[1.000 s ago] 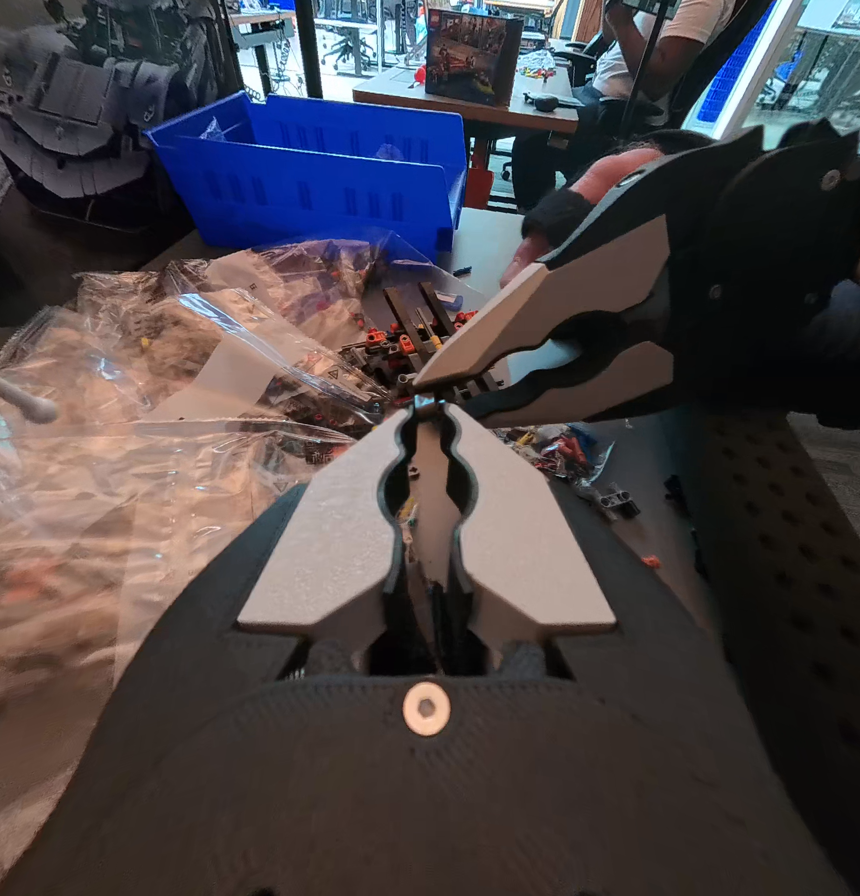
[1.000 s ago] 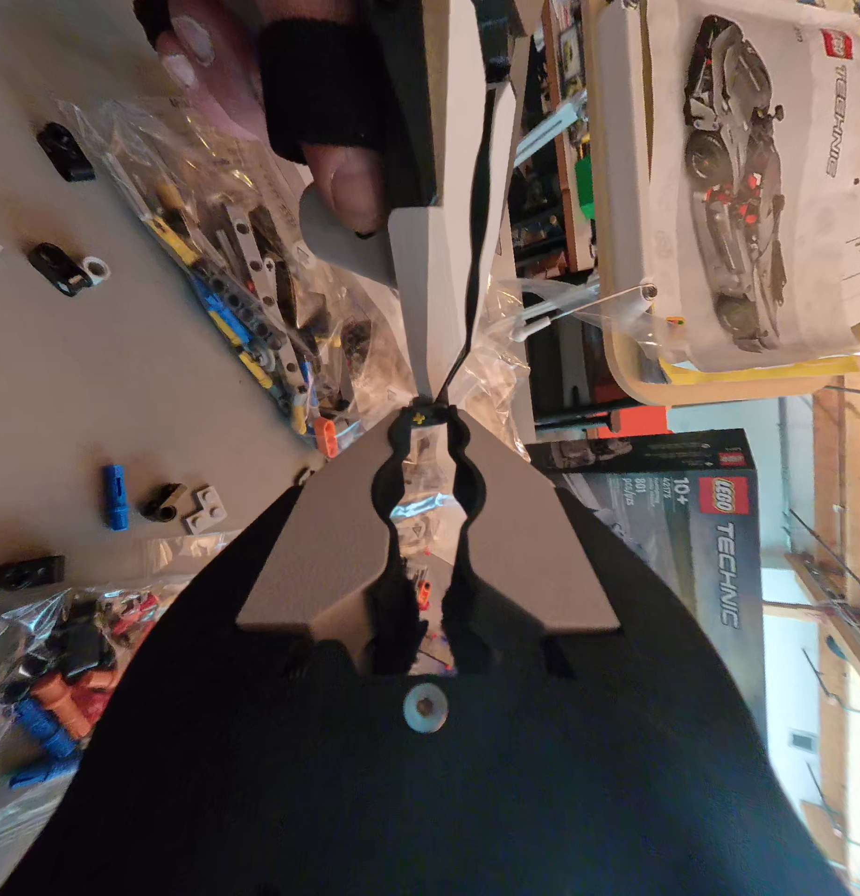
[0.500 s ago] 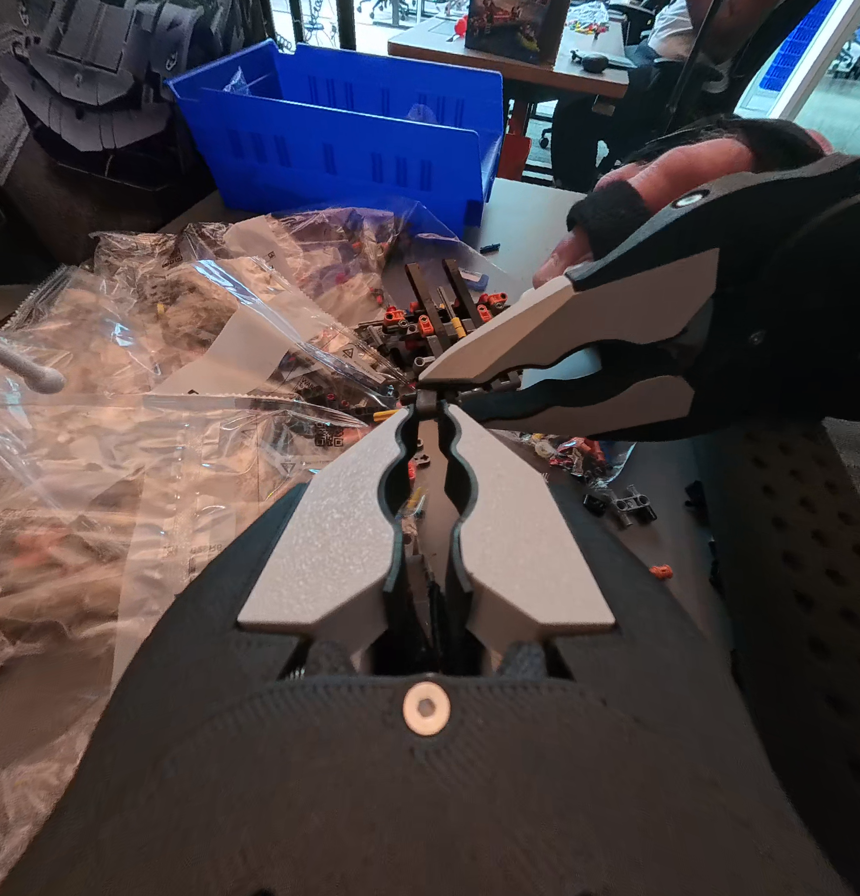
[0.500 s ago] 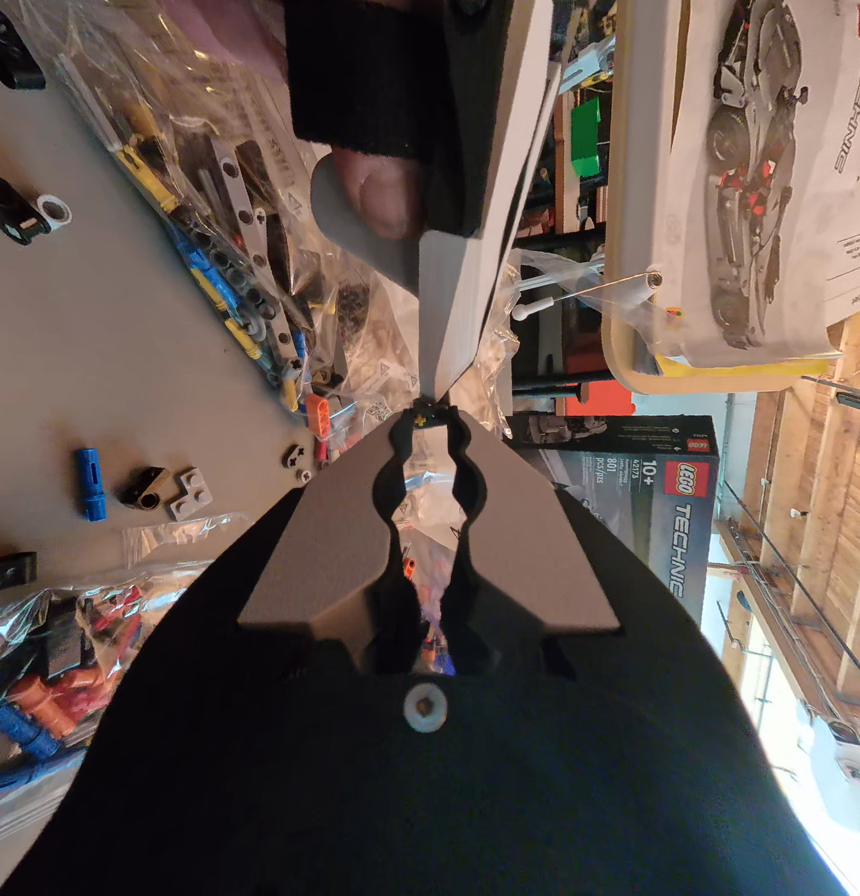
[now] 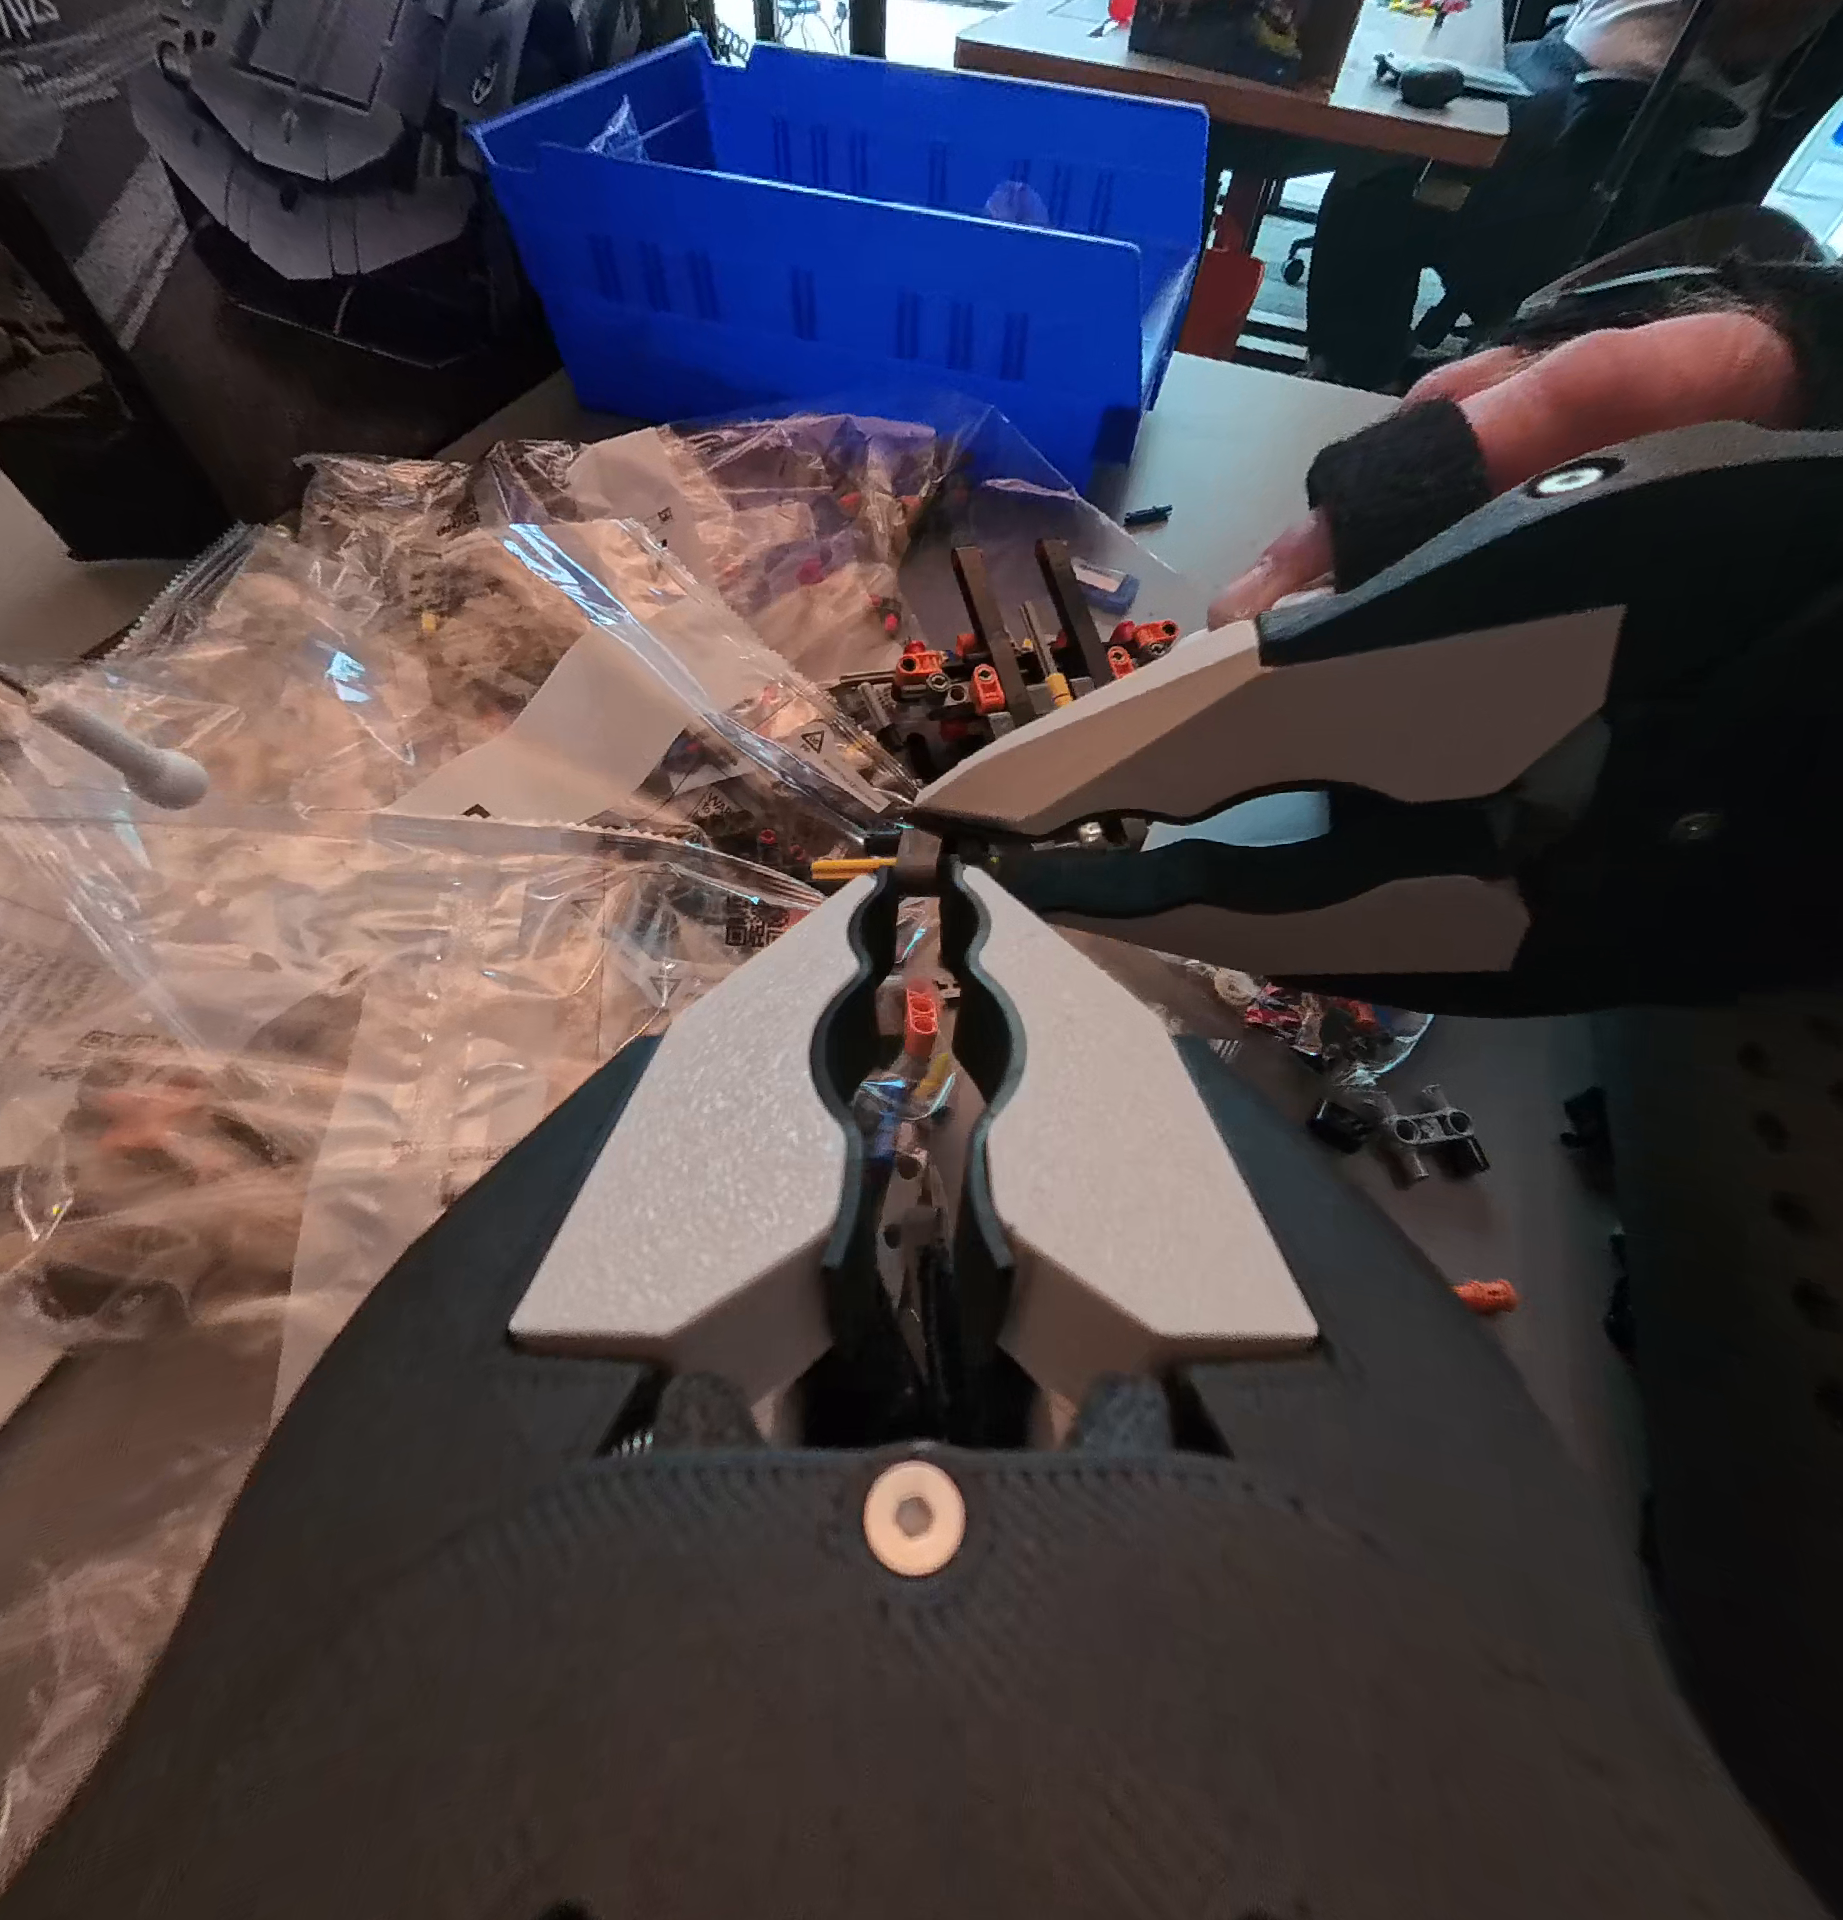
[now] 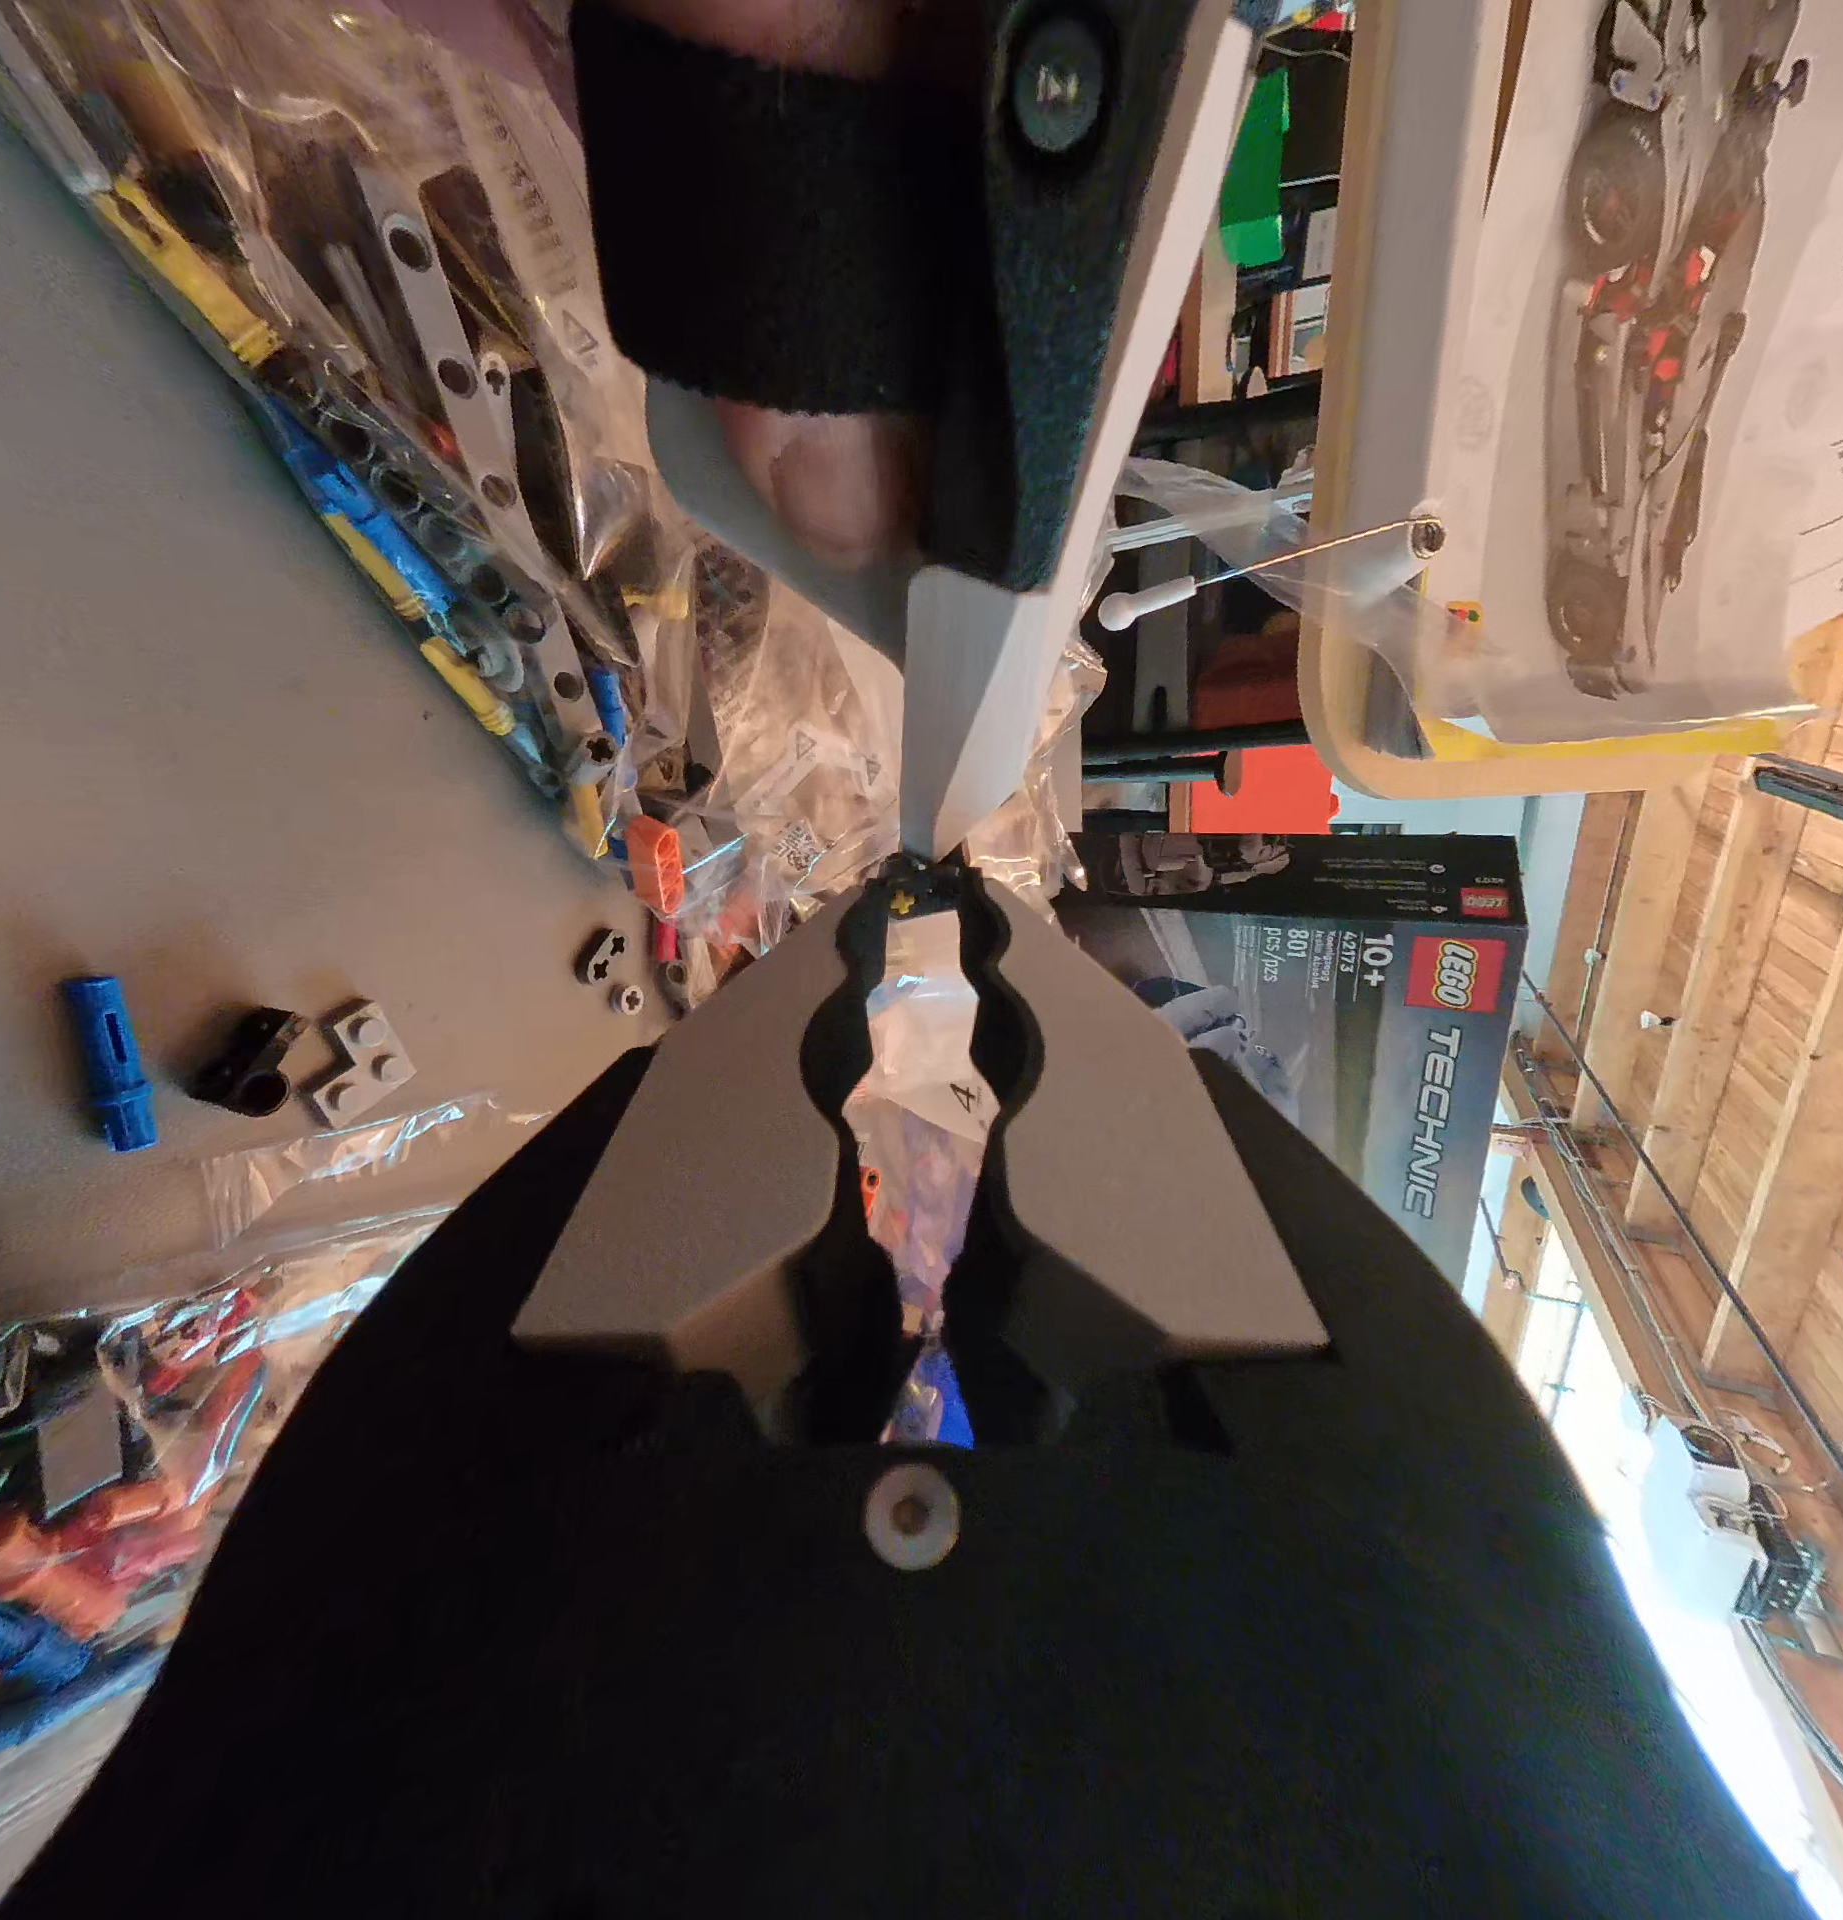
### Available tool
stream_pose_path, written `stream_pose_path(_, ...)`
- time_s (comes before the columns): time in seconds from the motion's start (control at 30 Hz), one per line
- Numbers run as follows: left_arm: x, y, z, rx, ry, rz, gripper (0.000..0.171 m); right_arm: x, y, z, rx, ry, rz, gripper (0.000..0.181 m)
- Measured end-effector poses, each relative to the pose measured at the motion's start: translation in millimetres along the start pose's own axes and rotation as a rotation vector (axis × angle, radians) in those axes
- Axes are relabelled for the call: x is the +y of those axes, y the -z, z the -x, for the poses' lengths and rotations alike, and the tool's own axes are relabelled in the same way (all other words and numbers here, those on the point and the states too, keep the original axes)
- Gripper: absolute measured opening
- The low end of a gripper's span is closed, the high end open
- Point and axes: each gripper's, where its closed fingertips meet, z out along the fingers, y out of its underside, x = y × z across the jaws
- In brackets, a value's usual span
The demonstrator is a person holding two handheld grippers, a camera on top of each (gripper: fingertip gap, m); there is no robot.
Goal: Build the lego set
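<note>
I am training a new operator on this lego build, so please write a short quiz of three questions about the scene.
1. True or false: the blue plastic bin stands beyond the clear plastic bags.
2. What sticks out of the small black connector piece pinched by the left gripper? A) thin yellow axle B) white wheel C) green plate
3. Fill in: the right gripper is ___ on the same connector.
Key: 1 true; 2 A; 3 shut.
</note>
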Motion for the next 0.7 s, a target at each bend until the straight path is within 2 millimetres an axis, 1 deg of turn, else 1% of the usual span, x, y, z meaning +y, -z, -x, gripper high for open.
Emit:
stream_pose_path(0.1, 1, -1, 2, -0.041, -0.030, 0.021, 0.006, 1, -1, 0, 0.003, 0.001, 0.015, 0.009)
stream_pose_path(0.43, 4, -4, 6, -0.049, -0.005, 0.023, 0.007, 1, -2, 2, 0.010, 0.013, 0.041, 0.009)
stream_pose_path(0.5, 3, -3, 7, -0.066, -0.029, 0.025, 0.007, 1, -1, 1, 0.019, 0.013, 0.043, 0.009)
stream_pose_path(0.53, 3, -3, 9, -0.079, -0.029, 0.026, 0.007, -2, 0, 2, 0.006, 0.010, 0.028, 0.009)
stream_pose_path(0.57, 7, 0, 30, -0.206, -0.019, 0.047, 0.006, -18, 8, 8, -0.034, -0.001, -0.067, 0.000)
stream_pose_path(0.6, 9, 7, 58, -0.316, -0.083, 0.059, 0.006, -53, 27, 15, -0.066, -0.036, -0.228, 0.000)
stream_pose_path(0.63, 6, 10, 65, -0.252, 0.030, 0.018, 0.006, -66, 32, 18, -0.053, -0.003, -0.231, 0.000)
stream_pose_path(0.67, -8, 16, 58, -0.150, 0.146, -0.071, 0.005, -63, 27, 19, -0.047, 0.019, -0.215, 0.000)
stream_pose_path(0.7, -10, 20, 54, -0.177, 0.063, -0.062, 0.006, -50, 20, 16, -0.085, -0.042, -0.197, 0.000)
